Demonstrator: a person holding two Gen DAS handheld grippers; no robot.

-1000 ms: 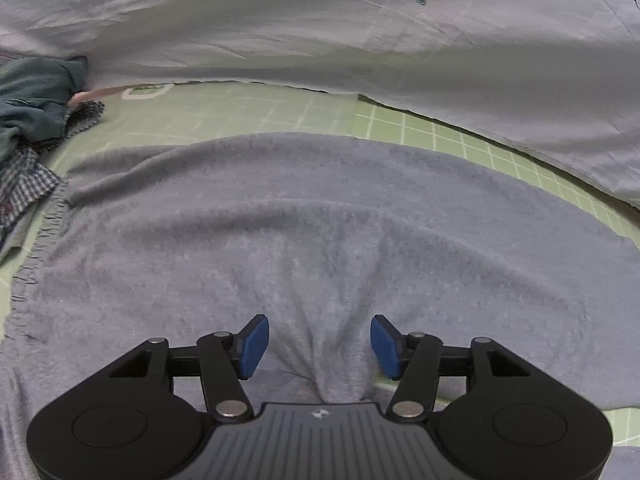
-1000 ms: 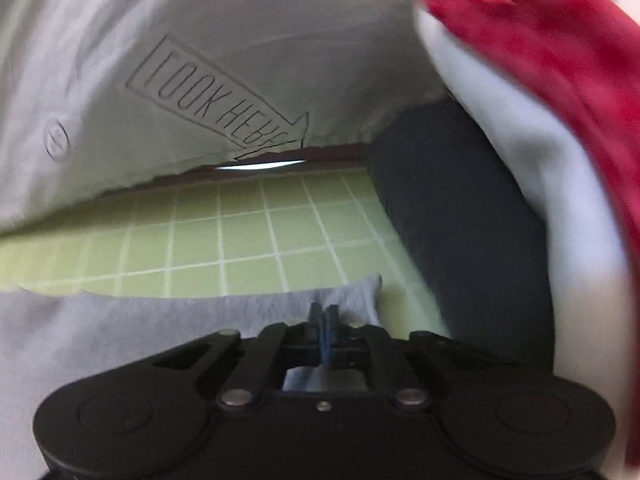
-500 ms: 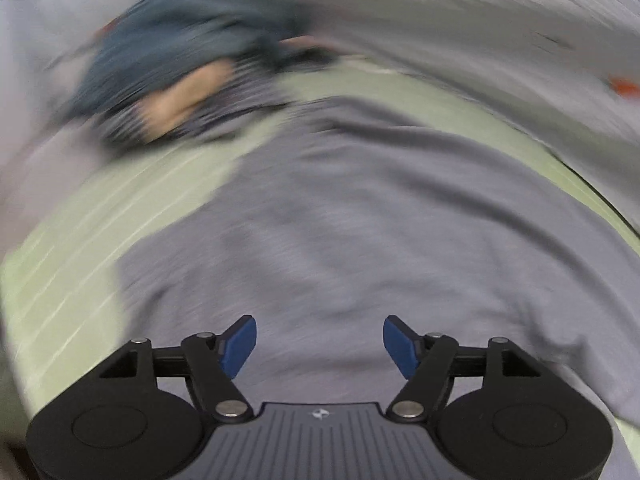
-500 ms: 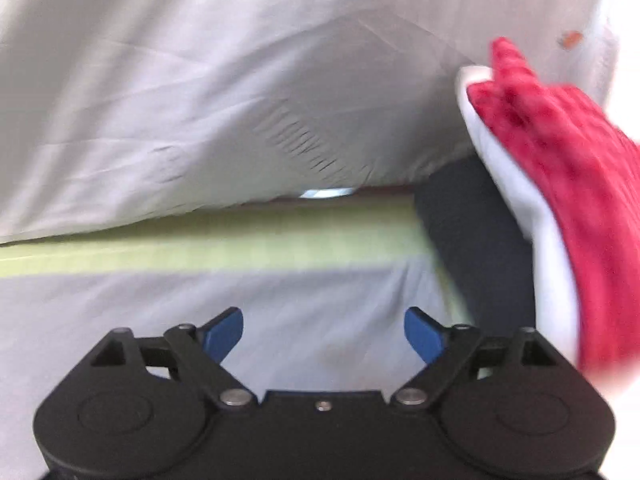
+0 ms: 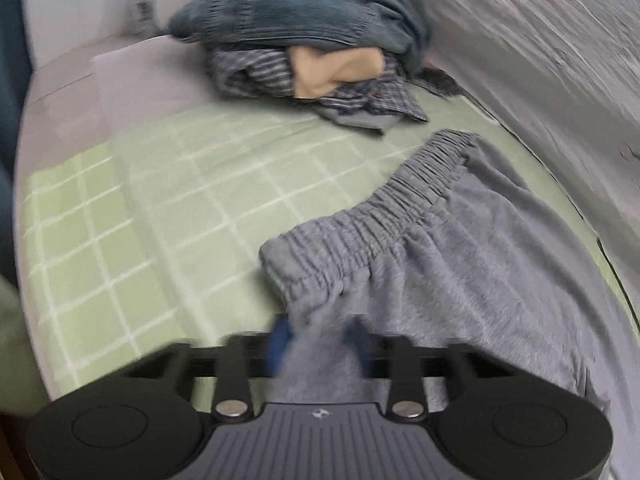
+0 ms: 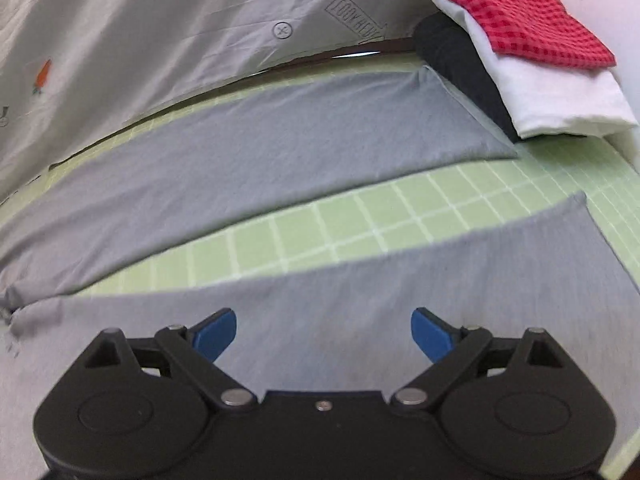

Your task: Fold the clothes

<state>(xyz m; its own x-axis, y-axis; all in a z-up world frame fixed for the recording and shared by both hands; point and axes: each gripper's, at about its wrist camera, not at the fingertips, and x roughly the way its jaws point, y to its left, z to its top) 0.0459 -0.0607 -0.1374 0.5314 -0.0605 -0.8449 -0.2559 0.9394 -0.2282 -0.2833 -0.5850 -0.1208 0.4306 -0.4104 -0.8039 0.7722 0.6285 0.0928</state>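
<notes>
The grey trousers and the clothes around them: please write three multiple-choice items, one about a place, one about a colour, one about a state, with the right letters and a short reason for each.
1. Where does the pile of unfolded clothes lie, seen from the left wrist?
A. beyond the waistband of the grey trousers, at the top of the view
B. on top of the trouser legs
C. between the left gripper's fingers

2. What colour is the top garment of the folded stack in the right wrist view?
A. yellow
B. red check
C. plain green

3. How does the right gripper stand?
A. shut on a trouser leg
B. shut on nothing
C. open, over a trouser leg

Key:
1 A, the pile lies past the waistband on the green checked mat.
2 B, red check lies on a white piece.
3 C, the blue pads stand wide apart and hold nothing.
</notes>
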